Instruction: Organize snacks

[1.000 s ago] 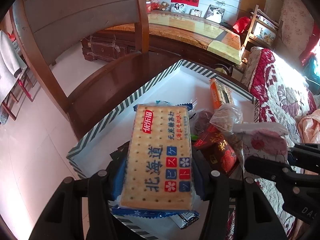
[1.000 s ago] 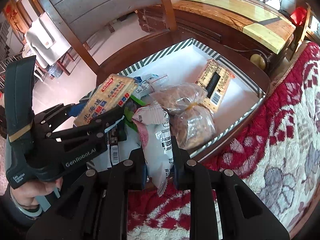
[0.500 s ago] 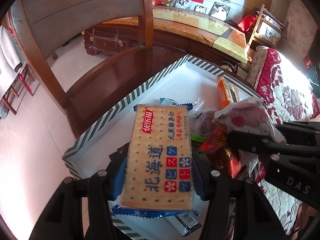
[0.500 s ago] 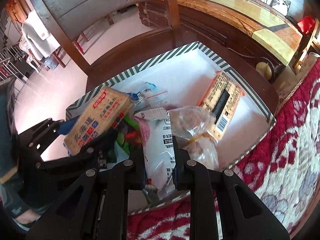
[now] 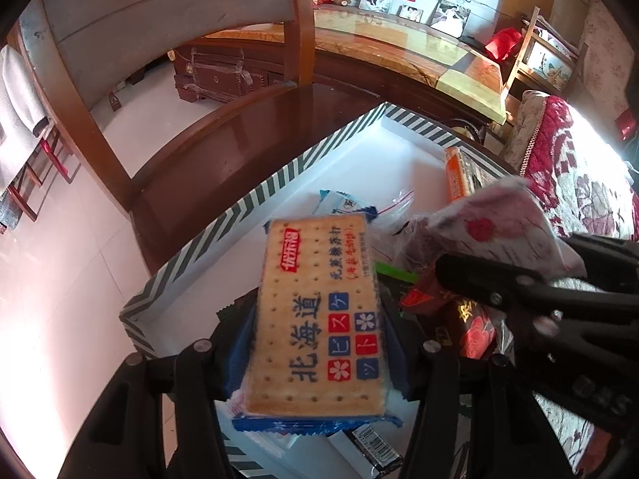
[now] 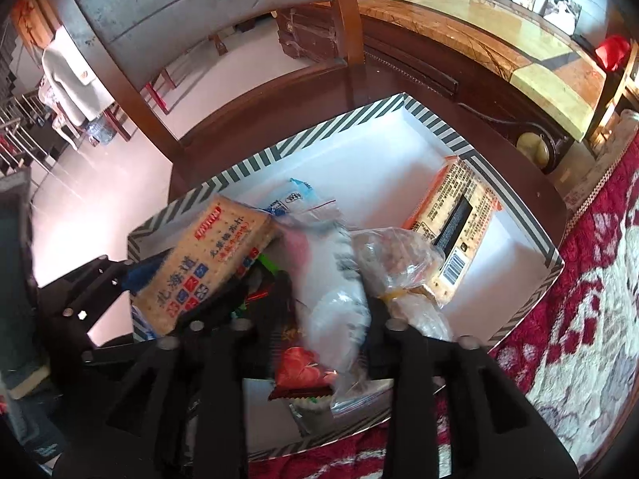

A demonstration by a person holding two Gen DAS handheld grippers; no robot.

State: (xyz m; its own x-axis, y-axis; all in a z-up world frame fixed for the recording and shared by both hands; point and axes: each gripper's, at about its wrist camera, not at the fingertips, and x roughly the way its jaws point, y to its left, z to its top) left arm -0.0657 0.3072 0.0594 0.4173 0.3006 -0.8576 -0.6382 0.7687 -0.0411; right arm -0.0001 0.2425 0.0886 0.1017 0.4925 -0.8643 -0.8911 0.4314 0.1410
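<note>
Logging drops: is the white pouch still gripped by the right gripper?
Released: the right gripper has just been opening; the blurred white pouch sits loose between its fingers.

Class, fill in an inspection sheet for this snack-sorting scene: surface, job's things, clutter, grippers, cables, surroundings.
Surface: striped-rim white box on a dark wooden chair seat.
Job's things: cracker pack held above the box; white pouch, blurred, between the right jaws; clear bag, orange cracker pack and red wrapper lie in the box.
Clutter: small wrappers heaped under the held packs, too jumbled to name.
Grippers: left gripper clamps the cracker pack; right gripper has just been opening, its pads clear of the white pouch.
Cables: nothing seen.
Surroundings: red floral blanket, marble-topped table, framed photos.
</note>
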